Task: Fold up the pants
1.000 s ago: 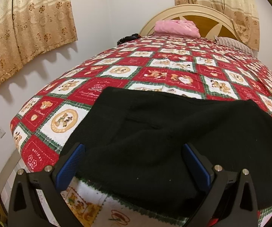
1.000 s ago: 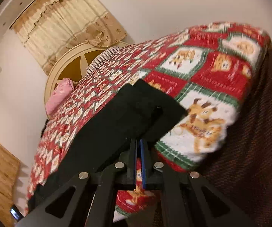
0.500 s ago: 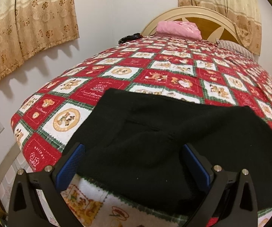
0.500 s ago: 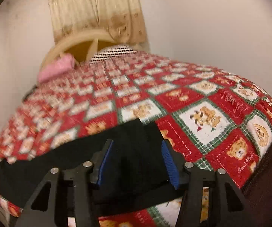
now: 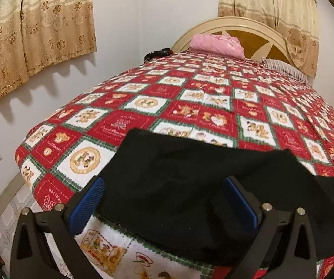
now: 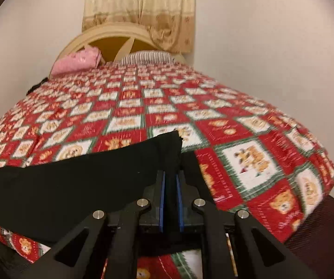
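Observation:
Black pants [image 5: 190, 186] lie across the near edge of a bed with a red, white and green patchwork quilt [image 5: 190, 93]. My left gripper [image 5: 164, 197] is open, its blue-padded fingers standing wide on either side of one end of the pants. In the right wrist view the pants [image 6: 74, 181] stretch to the left, and my right gripper [image 6: 169, 195] is shut on the pants' right end, with black cloth pinched between its blue pads.
A pink folded cloth [image 5: 217, 44] and a striped pillow [image 5: 283, 68] lie at the headboard [image 5: 243, 29]. A small dark object [image 5: 157, 53] sits at the far left corner. Curtains [image 5: 34, 28] hang on the walls. A dark brown surface [image 6: 318, 239] lies beside the bed's right corner.
My right gripper swung round to face the bed, opened over the pants' right end, then shut on the cloth. My left gripper stayed open and drew back slightly.

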Demonstrator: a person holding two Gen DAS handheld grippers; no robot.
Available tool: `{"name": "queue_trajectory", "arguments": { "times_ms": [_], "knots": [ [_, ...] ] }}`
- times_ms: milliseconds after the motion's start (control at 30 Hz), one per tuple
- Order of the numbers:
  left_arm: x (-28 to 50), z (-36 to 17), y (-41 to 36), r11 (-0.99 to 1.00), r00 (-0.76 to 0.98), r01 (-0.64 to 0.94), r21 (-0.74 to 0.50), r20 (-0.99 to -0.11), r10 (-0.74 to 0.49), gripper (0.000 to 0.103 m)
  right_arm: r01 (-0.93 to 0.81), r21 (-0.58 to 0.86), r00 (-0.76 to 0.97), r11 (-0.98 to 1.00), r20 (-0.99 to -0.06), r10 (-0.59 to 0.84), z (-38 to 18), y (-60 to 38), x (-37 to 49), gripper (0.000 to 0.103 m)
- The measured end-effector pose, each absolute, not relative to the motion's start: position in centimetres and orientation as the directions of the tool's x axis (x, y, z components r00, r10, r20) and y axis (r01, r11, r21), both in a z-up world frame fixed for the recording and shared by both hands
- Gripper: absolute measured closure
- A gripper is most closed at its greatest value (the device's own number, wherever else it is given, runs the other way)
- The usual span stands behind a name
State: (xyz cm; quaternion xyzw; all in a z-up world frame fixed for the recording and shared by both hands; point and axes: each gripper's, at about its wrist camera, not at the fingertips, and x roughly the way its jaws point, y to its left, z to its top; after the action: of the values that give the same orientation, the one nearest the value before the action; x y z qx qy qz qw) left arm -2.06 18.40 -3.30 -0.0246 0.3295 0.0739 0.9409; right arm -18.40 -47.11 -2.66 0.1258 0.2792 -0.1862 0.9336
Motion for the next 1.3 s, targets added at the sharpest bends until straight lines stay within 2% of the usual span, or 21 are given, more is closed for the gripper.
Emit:
{"name": "queue_trajectory", "arguments": {
  "times_ms": [200,267,367,400,467,533,600,700,800,900,1067,1100,1167,1233,1300],
  "knots": [
    [-1.9,-2.7,17.5,0.993,0.784,-0.121,0.015,-0.612,0.105,0.000,0.446,0.056,0.703,0.893,-0.640,-0.311,-5.8,-46.9,-17.7,0.094],
    [-1.8,-2.9,17.1,0.994,0.776,-0.110,0.025,-0.623,0.102,0.000,0.443,0.034,0.734,0.896,-0.588,-0.340,-6.2,-46.6,-17.9,0.091],
    [-2.0,-3.1,16.9,0.993,0.771,-0.104,0.057,-0.626,0.117,0.000,0.457,0.056,0.725,0.888,-0.601,-0.335,-5.2,-47.0,-18.6,0.084],
    [-2.2,-2.9,16.9,0.992,0.774,-0.104,0.070,-0.621,0.125,0.000,0.478,0.076,0.728,0.875,-0.591,-0.347,-4.7,-47.1,-19.1,0.081],
    [-2.5,-2.6,17.1,0.991,0.778,-0.109,0.079,-0.613,0.135,0.000,0.569,0.105,0.740,0.815,-0.497,-0.453,-2.5,-46.7,-21.2,0.081],
    [-2.7,-2.2,17.0,0.991,0.784,-0.104,0.078,-0.607,0.130,0.000,0.570,0.090,0.766,0.816,-0.417,-0.489,-0.5,-44.6,-21.8,0.070],
    [-2.9,-1.8,16.2,0.993,0.795,-0.083,0.082,-0.596,0.116,0.000,0.453,0.152,0.847,0.879,-0.380,-0.371,0.7,-41.8,-20.8,0.068],
    [-3.0,-1.7,12.7,0.993,0.805,0.010,0.115,-0.590,0.060,0.000,0.197,0.287,0.915,0.937,-0.397,-0.071,0.8,-36.9,-17.0,0.068],
    [-3.2,-2.5,9.4,0.985,0.798,0.098,0.145,-0.602,0.010,0.000,-0.045,0.380,0.880,0.924,-0.422,0.217,0.1,-29.1,-11.0,0.068],
    [-3.2,-3.7,7.1,0.970,0.780,0.161,0.181,-0.626,-0.012,0.000,-0.213,0.386,0.828,0.898,-0.417,0.375,-0.2,-21.9,-6.7,0.068],
    [-2.4,-5.5,8.2,0.972,0.731,0.160,0.170,-0.683,-0.001,0.000,-0.354,0.261,0.750,0.898,-0.495,0.439,-1.3,-13.4,-2.0,0.068],
    [-2.3,-6.0,8.9,0.975,0.722,0.154,0.157,-0.692,-0.002,0.000,-0.360,0.224,0.714,0.906,-0.559,0.422,-2.3,-12.6,-0.6,0.068],
    [-2.5,-6.3,10.4,0.987,0.713,0.143,0.075,-0.700,-0.050,0.000,-0.256,0.139,0.716,0.957,-0.638,0.284,-3.8,-13.4,1.4,0.068],
    [-2.3,-6.8,12.0,0.992,0.691,0.127,-0.028,-0.715,-0.108,0.000,-0.177,0.188,0.721,0.966,-0.643,0.257,-3.7,-15.4,2.2,0.071],
    [-2.5,-6.9,12.0,0.991,0.699,0.132,-0.016,-0.707,-0.105,0.000,-0.145,0.175,0.735,0.974,-0.640,0.224,-2.7,-16.1,2.4,0.072]
  ]
}}
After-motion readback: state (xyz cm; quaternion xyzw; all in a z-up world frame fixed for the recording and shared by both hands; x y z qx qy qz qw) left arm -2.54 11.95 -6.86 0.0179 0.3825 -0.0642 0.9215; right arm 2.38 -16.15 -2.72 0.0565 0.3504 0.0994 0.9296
